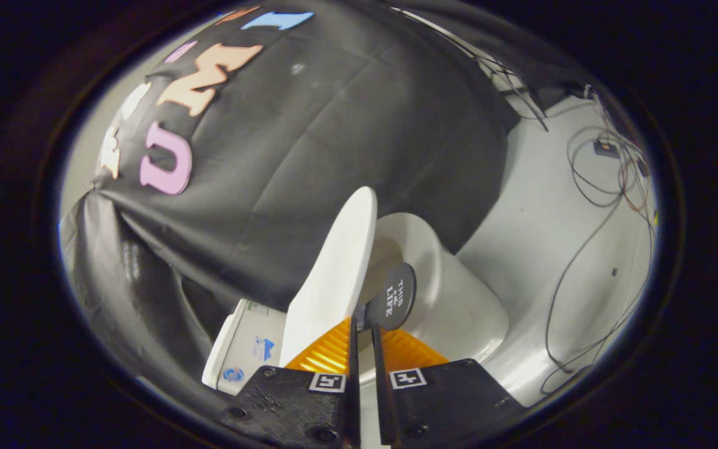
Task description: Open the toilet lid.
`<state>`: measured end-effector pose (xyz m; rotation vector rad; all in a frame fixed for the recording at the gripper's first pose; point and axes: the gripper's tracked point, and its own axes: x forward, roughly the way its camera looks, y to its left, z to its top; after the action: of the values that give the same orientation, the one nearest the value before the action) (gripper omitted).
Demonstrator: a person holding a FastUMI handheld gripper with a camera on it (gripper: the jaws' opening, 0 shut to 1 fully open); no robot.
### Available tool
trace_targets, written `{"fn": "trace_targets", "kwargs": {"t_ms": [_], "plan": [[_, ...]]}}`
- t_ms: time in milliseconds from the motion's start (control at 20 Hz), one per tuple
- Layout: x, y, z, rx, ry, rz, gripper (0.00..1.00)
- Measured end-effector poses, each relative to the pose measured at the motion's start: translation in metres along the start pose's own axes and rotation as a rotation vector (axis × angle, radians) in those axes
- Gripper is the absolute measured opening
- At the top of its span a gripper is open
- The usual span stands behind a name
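While fingers (364,340) nearly close, raised toilet lid (334,280) just ahead, touching them

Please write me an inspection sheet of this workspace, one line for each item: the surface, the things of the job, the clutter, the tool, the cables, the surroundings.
Surface: pale floor, bare beside the toilet.
Job's things: toilet lid raised, tilted away from the bowl; round dark handle disc at its edge.
Clutter: nothing seen.
Tool: tool with orange fingers nearly closed on the stem below the disc; firm pressing cannot be judged.
Cables: thin cables looping over the floor beyond the toilet.
Surroundings: black cloth wall behind; white tank beside the lid.
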<state>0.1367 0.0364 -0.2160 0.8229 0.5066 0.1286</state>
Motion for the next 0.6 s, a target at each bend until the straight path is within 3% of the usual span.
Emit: {"fn": "trace_targets", "kwargs": {"t_ms": [200,600], "plan": [[-0.011,0.043,0.015,-0.147,-0.035,0.087,0.11],[-0.023,0.136,0.027,-0.424,-0.03,0.174,0.11]]}}
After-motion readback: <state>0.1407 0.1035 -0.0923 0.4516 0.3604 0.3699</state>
